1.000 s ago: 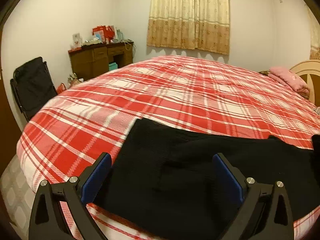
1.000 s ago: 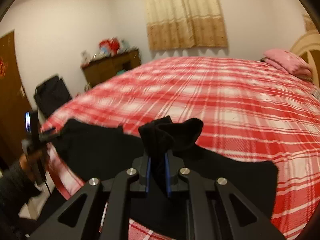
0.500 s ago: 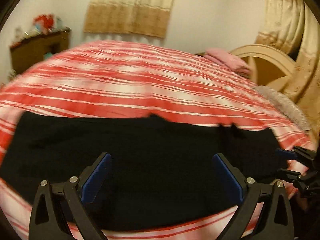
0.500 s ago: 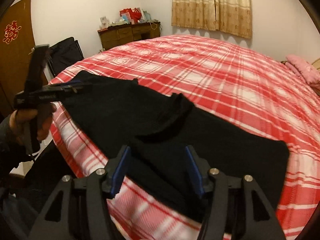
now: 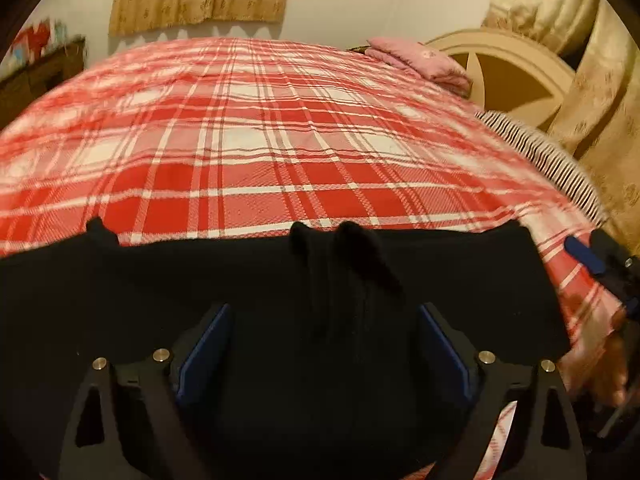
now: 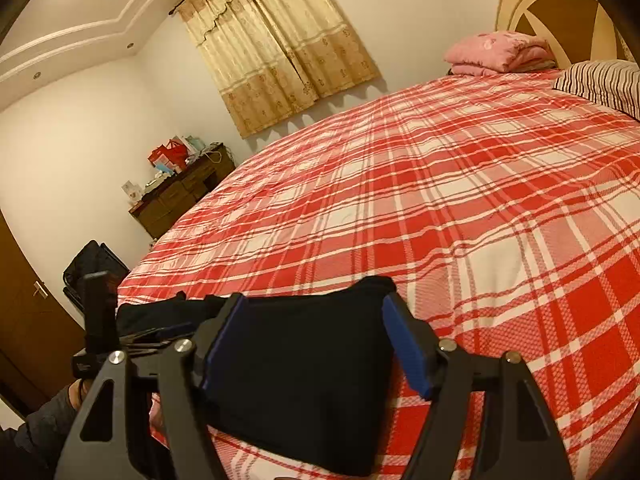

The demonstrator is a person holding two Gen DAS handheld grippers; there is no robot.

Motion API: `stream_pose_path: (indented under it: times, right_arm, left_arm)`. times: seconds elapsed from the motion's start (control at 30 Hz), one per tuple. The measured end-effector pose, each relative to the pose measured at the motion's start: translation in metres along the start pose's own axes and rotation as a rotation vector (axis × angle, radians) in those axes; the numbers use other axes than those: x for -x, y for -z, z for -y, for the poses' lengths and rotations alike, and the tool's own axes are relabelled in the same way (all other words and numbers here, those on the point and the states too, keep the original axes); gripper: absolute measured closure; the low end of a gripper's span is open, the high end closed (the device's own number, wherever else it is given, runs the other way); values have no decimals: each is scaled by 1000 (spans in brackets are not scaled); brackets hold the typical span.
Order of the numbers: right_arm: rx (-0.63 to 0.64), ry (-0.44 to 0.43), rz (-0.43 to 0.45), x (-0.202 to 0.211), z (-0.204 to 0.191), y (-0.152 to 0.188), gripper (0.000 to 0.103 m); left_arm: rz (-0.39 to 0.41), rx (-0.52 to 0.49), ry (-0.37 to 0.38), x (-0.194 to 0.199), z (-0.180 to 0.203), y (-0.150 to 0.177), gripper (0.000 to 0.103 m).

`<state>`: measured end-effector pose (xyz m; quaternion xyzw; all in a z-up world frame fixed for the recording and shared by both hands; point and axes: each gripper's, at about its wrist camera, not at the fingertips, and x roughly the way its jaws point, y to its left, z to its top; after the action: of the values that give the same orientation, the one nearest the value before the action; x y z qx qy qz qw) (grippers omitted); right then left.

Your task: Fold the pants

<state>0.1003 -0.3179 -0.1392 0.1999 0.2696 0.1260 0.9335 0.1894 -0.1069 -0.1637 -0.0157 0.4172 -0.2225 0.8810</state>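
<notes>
Closest to you, the left gripper (image 5: 324, 350) hangs over the middle of the black pants (image 5: 280, 300), its blue pads wide apart and closing, with dark cloth under and between them but nothing pinched that you can see. Your right gripper (image 6: 316, 344) stands over the pants' end nearest the headboard; its jaws are opening, the cloth lies loose between the pads, and it holds nothing.

So you are partway, as far as these views tell: the pants lie in a long flat band along the near edge of the bed (image 5: 280, 152), and a small ridge of bunched fabric (image 5: 344, 252) stands up at the middle of the far edge. That ridge probably wants smoothing, and the band looks too long to count as finished; at least one more fold across its length seems left.

Mind the near bed edge, since the cloth runs close beside it and could slide off if you drag it toward you. Beyond the pants the plaid cover is open all the way to the pink blanket (image 6: 496, 52) and striped pillow (image 6: 600, 80) by the headboard.
</notes>
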Motion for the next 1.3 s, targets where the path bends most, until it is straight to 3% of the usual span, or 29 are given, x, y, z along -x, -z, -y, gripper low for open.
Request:
stream_pose_path:
  times: [0.03,0.07,0.13,0.23,0.43,0.57,0.77,0.9,0.97,1.03,1.1,1.13,1.17,1.3]
  right_arm:
    - [-4,-3,-6,-2,-1,1,30]
    - [-6,-12,-14,-4,-2,2,30]
    - [4,-22,-20,-3,-2,2,30]
    - [18,-22,-14,1,-2,6,30]
    - [-34,5,15,5,12,4,30]
    - [-40,13,19,6,15,4,30]
    - [55,-58,10,6,-7,10,29]
    - [144,-125,-15,5,-27,19,28]
    - [178,-130,-71,-4,-36,23,26]
    - [187,-126,-165,-22,-35,30,23]
    - [185,-62,-295,-47,-29,41,22]
    - [183,-52,-304,-51,-26,44,22]
    - [196,-55,-289,-49,-29,43,22]
    - [231,-78,-226,-37,-38,41,21]
  left_arm:
    - [-1,-11,-18,-1,2,0,36]
    - [-2,-20,-35,-1,4,0,46]
    - [-14,-20,-2,2,3,-1,85]
    - [6,0,-1,11,1,0,90]
    - [53,74,30,34,-12,6,91]
    - [56,87,-12,35,-21,10,92]
    - [96,69,-64,47,-14,11,92]
    - [71,74,-101,33,-21,11,91]
    - [53,58,-159,22,-24,13,88]
    - [60,76,-152,19,-30,17,82]
    - [73,65,-197,23,-31,20,55]
    - [80,56,-225,25,-32,21,45]
    - [88,50,-243,29,-33,23,42]
    - [98,45,-243,31,-39,31,39]
